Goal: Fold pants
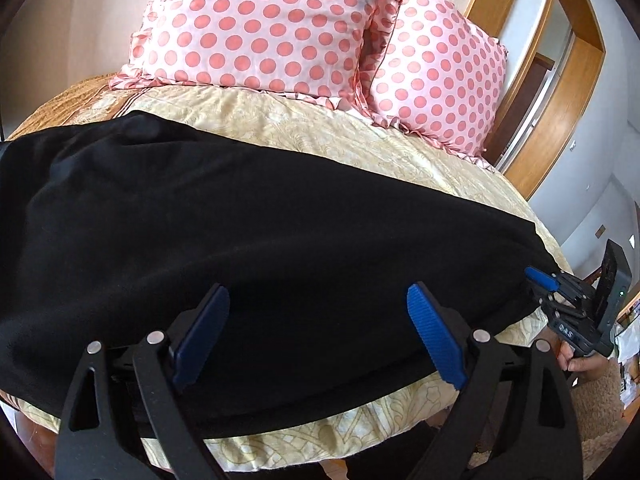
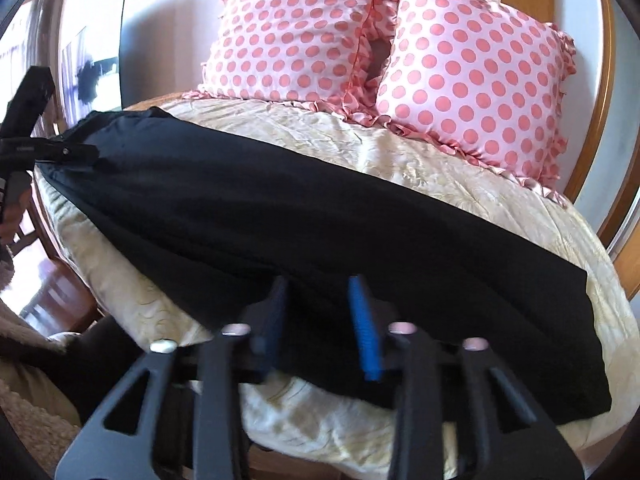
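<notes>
- Leaning against the headboard, two pink polka-dot pillows (image 1: 256,28) fill the upper part of both frames, on a cream patterned bedspread (image 1: 304,124); a wooden door frame (image 1: 560,92) stands at the right edge.
- One pair of black pants (image 1: 240,220) lies spread across the bedspread, from left to right in the middle of each frame.
- The left gripper (image 1: 318,334) sits low in its frame with its blue pads wide apart above the cloth.
- The right gripper (image 2: 322,326) has its fingers partly apart at the near edge of the pants; whether they pinch the cloth, I cannot tell.
</notes>
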`<action>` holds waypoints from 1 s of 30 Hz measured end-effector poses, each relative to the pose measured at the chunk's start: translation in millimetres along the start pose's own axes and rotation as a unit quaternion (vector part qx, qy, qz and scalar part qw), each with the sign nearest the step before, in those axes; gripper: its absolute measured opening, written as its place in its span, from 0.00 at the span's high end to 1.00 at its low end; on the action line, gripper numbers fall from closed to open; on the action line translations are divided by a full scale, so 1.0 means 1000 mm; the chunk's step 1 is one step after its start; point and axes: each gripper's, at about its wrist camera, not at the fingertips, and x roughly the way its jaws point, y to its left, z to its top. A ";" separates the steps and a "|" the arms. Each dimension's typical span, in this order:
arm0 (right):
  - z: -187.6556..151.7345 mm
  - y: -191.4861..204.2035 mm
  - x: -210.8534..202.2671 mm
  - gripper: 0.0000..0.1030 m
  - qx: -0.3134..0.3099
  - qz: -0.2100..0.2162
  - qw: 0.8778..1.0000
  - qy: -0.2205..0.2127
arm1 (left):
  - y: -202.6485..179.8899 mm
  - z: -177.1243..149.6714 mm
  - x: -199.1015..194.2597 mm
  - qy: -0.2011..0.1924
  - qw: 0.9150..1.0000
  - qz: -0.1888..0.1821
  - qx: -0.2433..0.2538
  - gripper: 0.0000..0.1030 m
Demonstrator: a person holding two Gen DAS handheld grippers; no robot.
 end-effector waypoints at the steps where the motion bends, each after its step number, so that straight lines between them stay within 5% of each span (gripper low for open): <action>1: 0.000 0.001 0.002 0.86 -0.005 -0.003 1.000 0.000 | 0.000 0.000 0.000 0.001 1.000 0.000 -0.001 0.12; 9: -0.015 0.001 -0.019 0.96 0.004 0.034 0.999 -0.009 | 0.000 0.001 -0.003 0.001 1.000 -0.007 0.002 0.12; 16: -0.022 0.003 -0.026 0.94 0.011 0.016 1.000 0.010 | 0.000 -0.003 0.007 0.010 1.000 -0.002 0.019 0.11; 17: -0.022 -0.002 -0.031 0.82 0.029 0.018 0.999 0.009 | -0.002 -0.005 0.007 0.009 1.000 0.000 0.027 0.10; 18: -0.024 -0.009 -0.036 0.59 0.049 0.014 0.999 0.006 | -0.003 -0.006 0.007 0.008 0.999 0.001 0.033 0.10; 20: -0.031 -0.032 -0.052 0.40 0.116 -0.012 0.993 -0.013 | -0.004 -0.009 0.006 0.004 0.999 0.002 0.045 0.08; 22: -0.042 -0.062 -0.069 0.41 0.196 -0.035 0.979 -0.038 | -0.004 -0.011 0.006 0.000 0.999 -0.003 0.050 0.07; 25: -0.063 -0.114 -0.093 0.41 0.323 -0.134 0.935 -0.062 | -0.002 -0.011 0.006 -0.004 0.999 -0.014 0.045 0.03; 30: -0.083 -0.159 -0.098 0.41 0.399 -0.262 0.878 -0.031 | -0.004 -0.013 0.007 -0.008 0.999 -0.014 0.052 0.02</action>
